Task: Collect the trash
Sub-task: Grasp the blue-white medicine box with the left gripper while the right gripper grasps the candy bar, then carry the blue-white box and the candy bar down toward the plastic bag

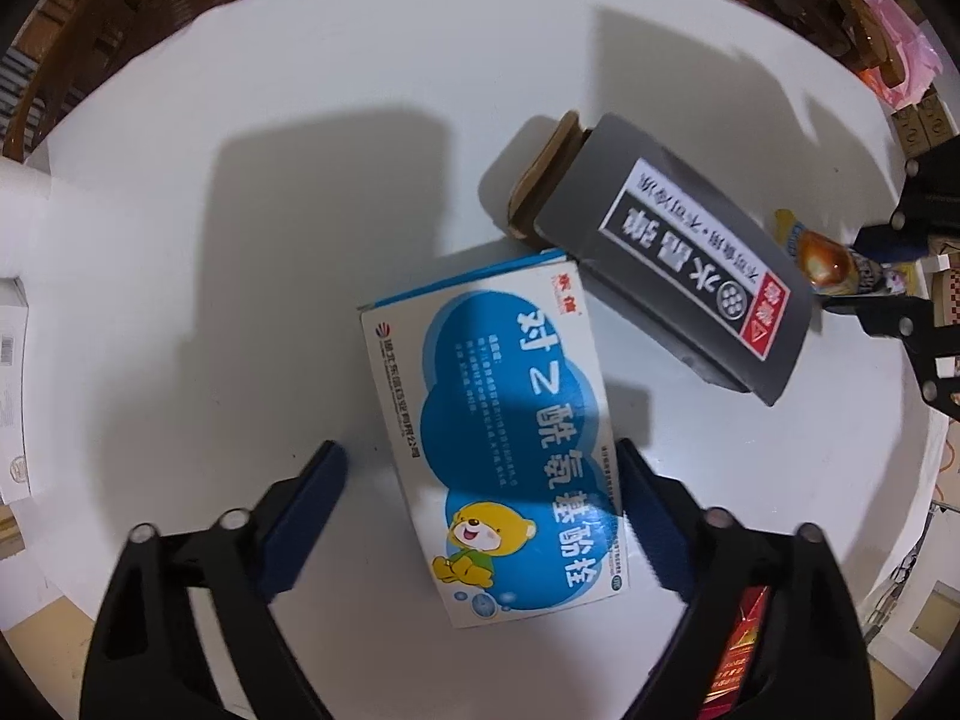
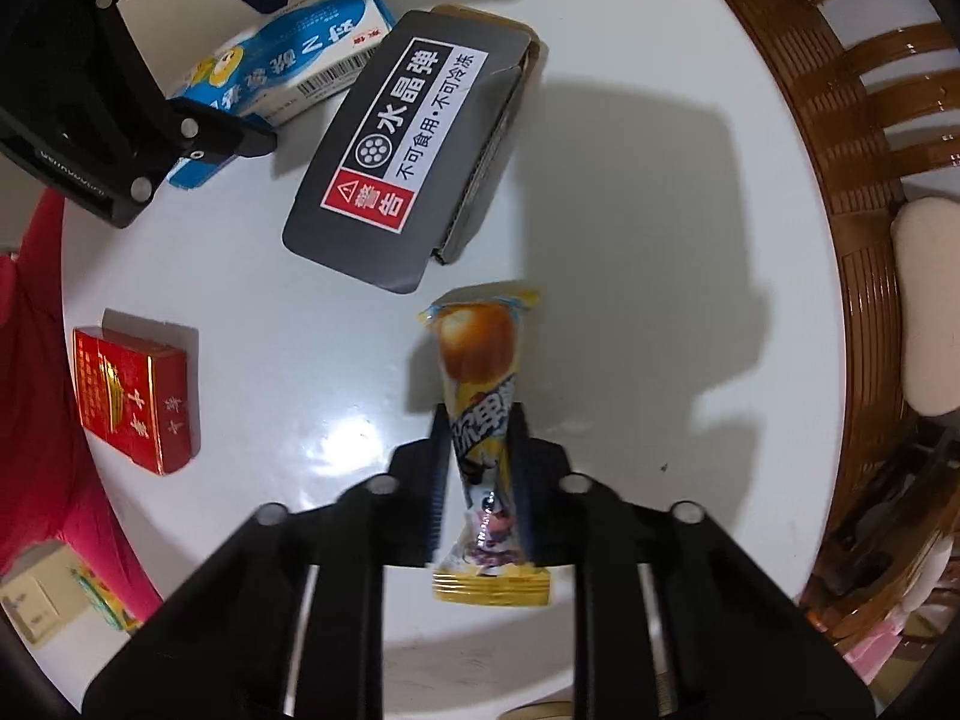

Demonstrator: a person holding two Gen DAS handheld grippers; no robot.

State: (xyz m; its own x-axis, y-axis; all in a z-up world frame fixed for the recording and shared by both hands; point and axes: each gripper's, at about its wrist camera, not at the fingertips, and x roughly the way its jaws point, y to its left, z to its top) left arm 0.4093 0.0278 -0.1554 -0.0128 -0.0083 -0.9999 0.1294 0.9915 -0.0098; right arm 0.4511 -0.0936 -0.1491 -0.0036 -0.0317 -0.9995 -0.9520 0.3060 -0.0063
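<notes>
A blue-and-white medicine box (image 1: 498,450) with a cartoon bear lies on the round white table (image 1: 300,210). My left gripper (image 1: 483,468) is open, its blue pads on either side of the box's near end. A dark grey carton (image 1: 678,252) lies just beyond it. My right gripper (image 2: 480,450) is shut on a yellow snack wrapper (image 2: 480,372), which sticks out forward over the table. In the right wrist view the medicine box (image 2: 288,60), the grey carton (image 2: 408,138) and a red cigarette pack (image 2: 135,396) lie on the table (image 2: 660,300).
Wooden chairs (image 2: 852,120) ring the table's far and right edges. Red cloth (image 2: 42,390) hangs at the left of the right wrist view. Pink plastic (image 1: 900,60) lies off the table. A white box (image 1: 12,360) sits at the left edge.
</notes>
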